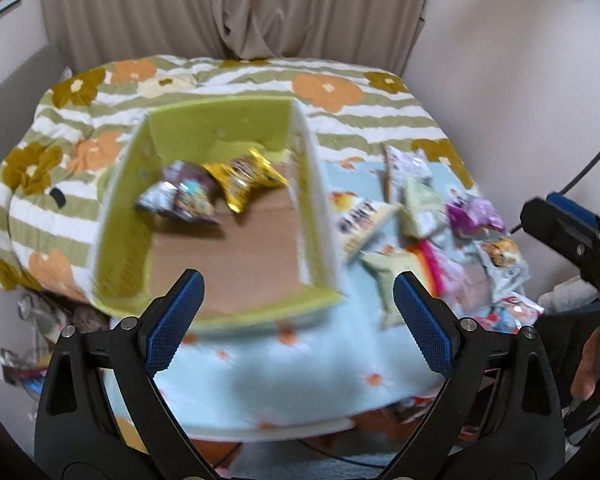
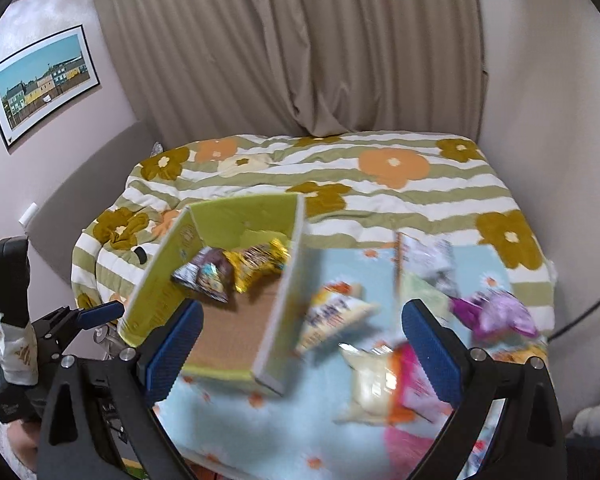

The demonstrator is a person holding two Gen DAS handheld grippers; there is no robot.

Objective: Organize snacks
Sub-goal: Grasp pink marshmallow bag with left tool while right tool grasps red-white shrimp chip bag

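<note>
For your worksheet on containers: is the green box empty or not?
Not empty: green box holds a yellow packet and a dark packet.

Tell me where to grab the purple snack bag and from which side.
Pinch the purple snack bag at its crinkled upper edge, coming from above with the right gripper. It lies flat on the blue blanket, at the pile's far right, so its top stays unobstructed.

beige curtain [image 2: 292,40] | framed picture [image 2: 40,80] (left wall) | floral quilt [image 2: 400,192]

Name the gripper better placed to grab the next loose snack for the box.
Right, probably. The right gripper is open with loose packets between and just beyond its fingers; the left gripper faces the green box.
</note>
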